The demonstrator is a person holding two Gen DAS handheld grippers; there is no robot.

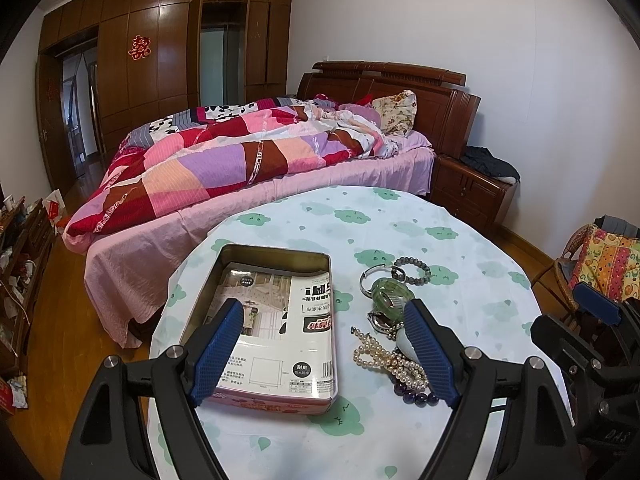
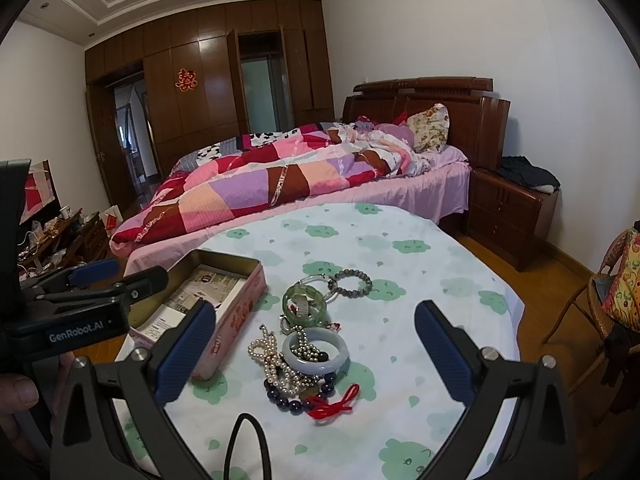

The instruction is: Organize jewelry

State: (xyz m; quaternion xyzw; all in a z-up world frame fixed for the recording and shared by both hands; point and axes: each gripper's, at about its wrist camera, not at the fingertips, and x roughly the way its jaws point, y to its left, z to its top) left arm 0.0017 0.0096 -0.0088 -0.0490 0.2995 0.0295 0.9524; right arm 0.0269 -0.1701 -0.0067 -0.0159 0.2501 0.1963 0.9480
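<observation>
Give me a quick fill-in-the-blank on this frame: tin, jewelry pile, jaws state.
1. The metal tin holds a printed packet but no ____.
2. Both grippers, left gripper and right gripper, have their jaws ____.
3. The pale jade bangle lies partly on the ____ necklace.
4. The grey bead bracelet lies on the far side of the pile, nearest the ____.

Missing words: jewelry; open; pearl; bed

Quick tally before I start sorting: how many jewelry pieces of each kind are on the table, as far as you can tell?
Bangles (green, pale, silver): 3
Bead bracelets (grey, dark purple): 2
Pearl strand: 1
Red cord: 1
Total: 7, though the pile may hide more.
</observation>
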